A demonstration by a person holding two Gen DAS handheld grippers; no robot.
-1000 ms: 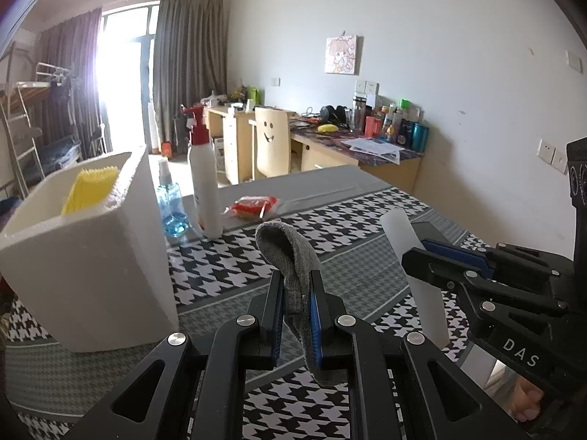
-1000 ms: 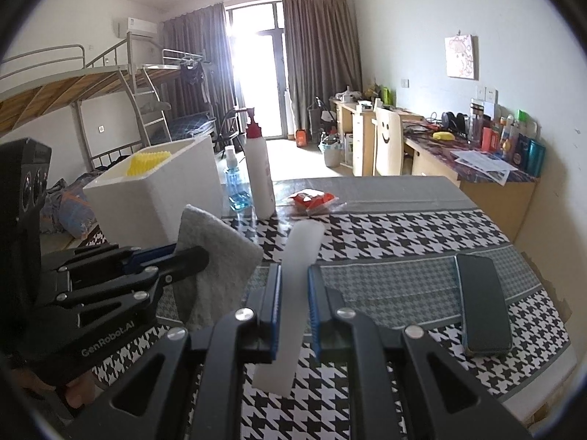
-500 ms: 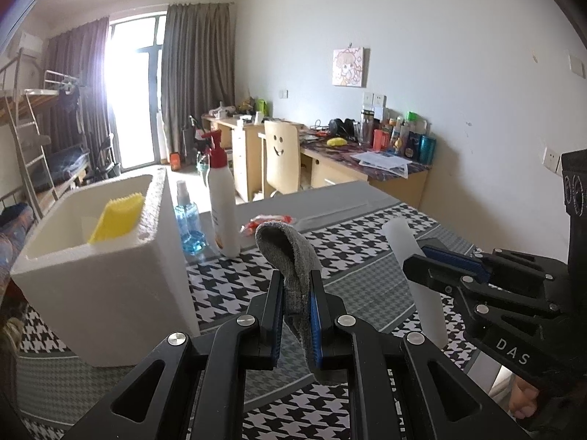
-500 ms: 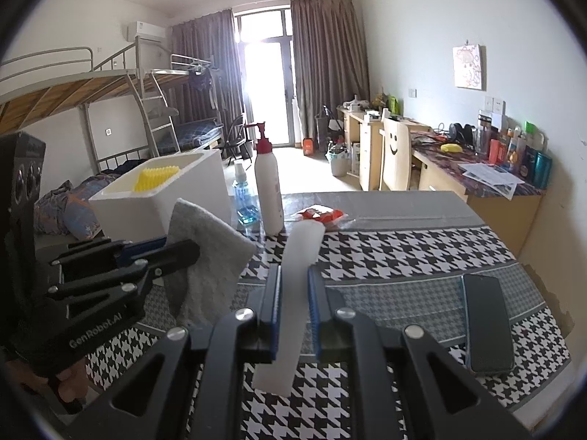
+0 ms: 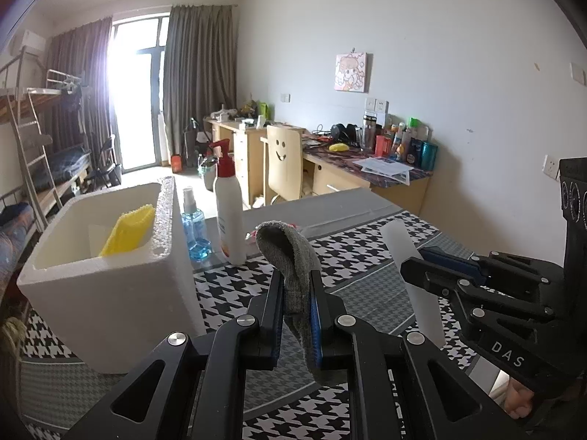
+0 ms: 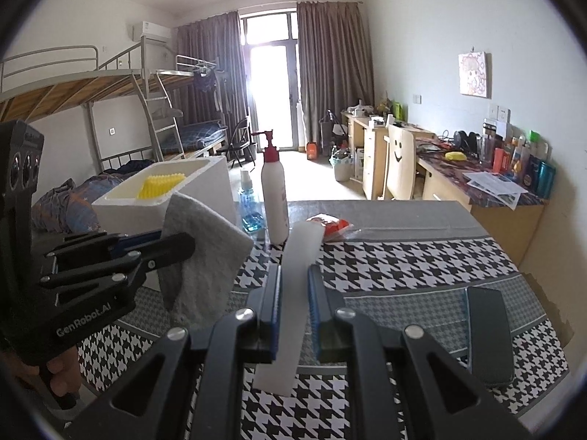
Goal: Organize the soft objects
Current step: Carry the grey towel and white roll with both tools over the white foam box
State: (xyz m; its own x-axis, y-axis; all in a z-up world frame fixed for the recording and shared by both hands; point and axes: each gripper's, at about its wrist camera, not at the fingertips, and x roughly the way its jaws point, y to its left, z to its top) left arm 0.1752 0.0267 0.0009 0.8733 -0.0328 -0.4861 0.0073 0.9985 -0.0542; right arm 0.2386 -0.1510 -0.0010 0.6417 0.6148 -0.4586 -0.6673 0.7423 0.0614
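Note:
My left gripper (image 5: pixel 296 286) is shut on a grey cloth (image 5: pixel 291 256) and holds it above the table. It also shows in the right wrist view (image 6: pixel 176 247), with the grey cloth (image 6: pixel 205 256) hanging from it. My right gripper (image 6: pixel 294 286) is shut on a white foam strip (image 6: pixel 293 293), also held above the table; the strip shows in the left wrist view (image 5: pixel 407 256) too. A white foam box (image 5: pixel 110 278) stands to the left, with a yellow sponge (image 5: pixel 128 233) inside it.
A blue spray bottle (image 5: pixel 194 231) and a white pump bottle (image 5: pixel 229 216) stand behind the box. A red packet (image 6: pixel 330 225) lies on the houndstooth tablecloth (image 6: pixel 403 256). A black phone (image 6: pixel 488 333) lies near the right edge.
Both grippers have risen and tilted up with their loads held; the box interior and the room now show from higher up.

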